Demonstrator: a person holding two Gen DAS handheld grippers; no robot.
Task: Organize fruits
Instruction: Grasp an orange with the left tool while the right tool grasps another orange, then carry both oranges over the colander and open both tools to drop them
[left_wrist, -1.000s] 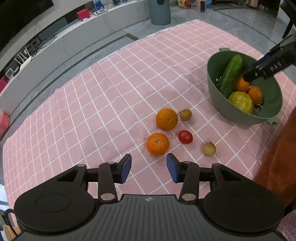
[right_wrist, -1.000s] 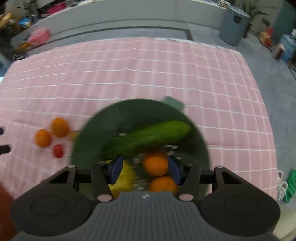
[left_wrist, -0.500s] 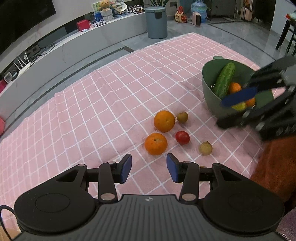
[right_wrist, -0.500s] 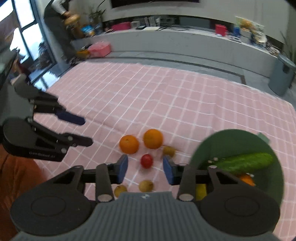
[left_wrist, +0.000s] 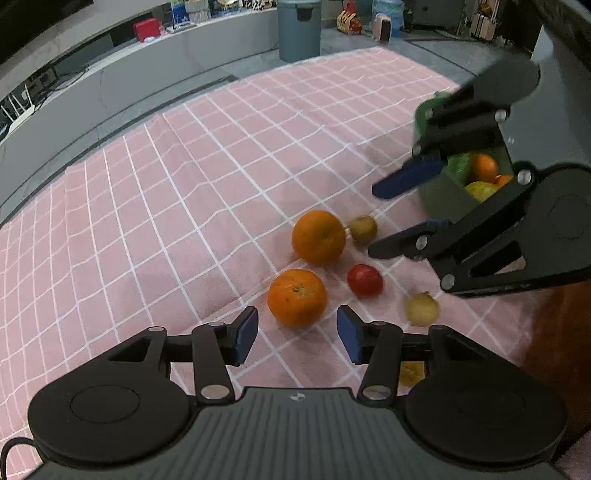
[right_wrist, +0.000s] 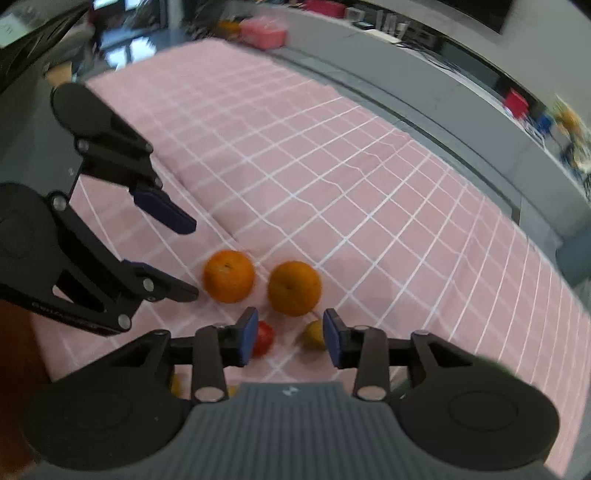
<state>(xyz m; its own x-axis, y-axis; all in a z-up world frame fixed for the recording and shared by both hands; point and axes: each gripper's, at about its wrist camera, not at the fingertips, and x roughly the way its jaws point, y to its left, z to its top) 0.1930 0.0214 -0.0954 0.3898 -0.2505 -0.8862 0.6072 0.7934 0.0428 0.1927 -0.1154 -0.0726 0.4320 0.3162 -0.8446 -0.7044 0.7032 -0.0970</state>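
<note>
Two oranges lie on the pink checked cloth: a near orange and a far orange. Beside them are a red tomato and small yellowish fruits. My left gripper hovers just short of the near orange, jaws opening, nothing between them. My right gripper is over the tomato and a small fruit, jaws opening and empty. It reaches in from the right and partly hides the green bowl, which holds fruit.
The cloth stretches wide to the left and far side of the fruit cluster. A grey bin and a low grey ledge stand beyond the cloth's far edge. An orange-brown sleeve is at the right.
My right gripper left the bowl and swung over to the loose fruits, rolling as it went. My left gripper sank toward the near orange and its jaws widened.
</note>
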